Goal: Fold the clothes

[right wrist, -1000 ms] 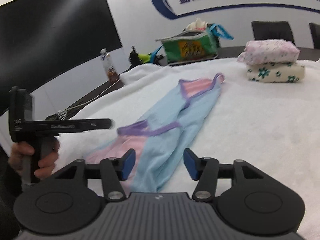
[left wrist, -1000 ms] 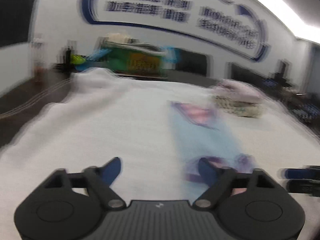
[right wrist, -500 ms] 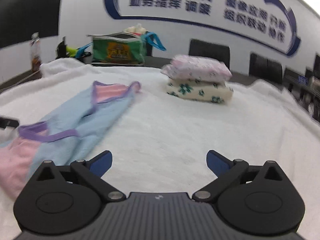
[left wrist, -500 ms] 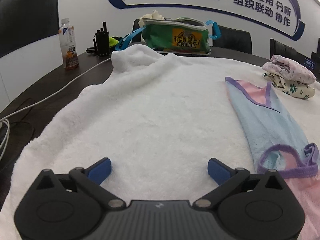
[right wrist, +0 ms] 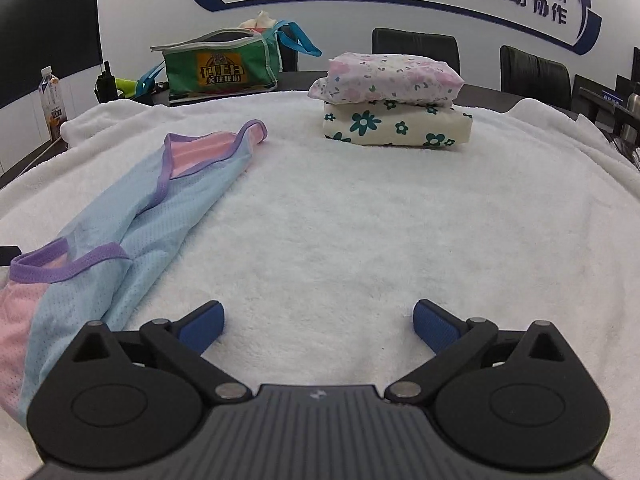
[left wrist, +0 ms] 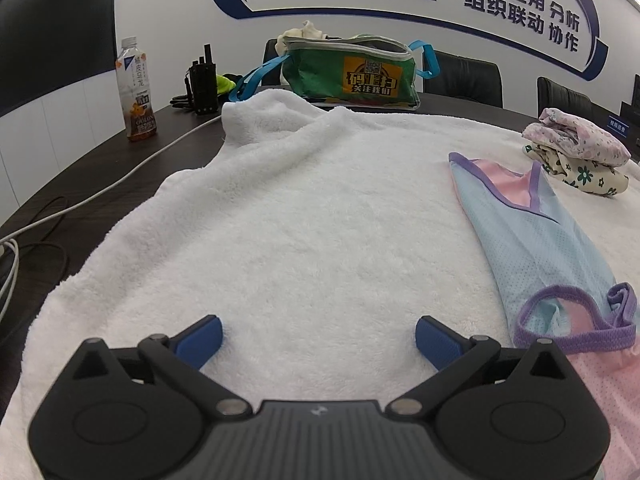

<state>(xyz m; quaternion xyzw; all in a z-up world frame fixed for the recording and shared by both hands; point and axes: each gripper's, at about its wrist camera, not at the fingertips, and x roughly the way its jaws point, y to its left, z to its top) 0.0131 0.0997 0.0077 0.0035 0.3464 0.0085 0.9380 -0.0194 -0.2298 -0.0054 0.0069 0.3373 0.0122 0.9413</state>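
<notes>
Both views now sharp and steady, against a blurred left view one second back and a softer right view half a second back; framing near identical to half a second ago, while a second ago the right jaws stood narrow over the garment and the other handle and a hand showed at the left. White fleece blanket (left wrist: 304, 216) spread over dark table (left wrist: 92, 184), bunched and folded at its far left corner; wide bare fleece ahead of both grippers, dark table surface exposed only along the left edge and the far side. Blue and pink garment with purple trim (right wrist: 132, 220) lying flat and elongated between the two grippers, touching neither: right of left gripper (left wrist: 319, 340), left of right gripper (right wrist: 318, 326). Both sets of jaws spread wide, grasping nothing, blue pads apart over bare fleece. Stack of two folded floral garments (right wrist: 390, 100) at far side, well apart from the blue garment. Green bag (left wrist: 352, 74) on the table beyond the blanket edge. Right view alone: stack seen square on, blanket's right-hand folds, black chairs (right wrist: 416, 46) behind. Left view alone: white cable (left wrist: 100, 192) across the table, black radio (left wrist: 204, 84); bottle (left wrist: 136, 92) shown whole here, only at the edge in the right view.
</notes>
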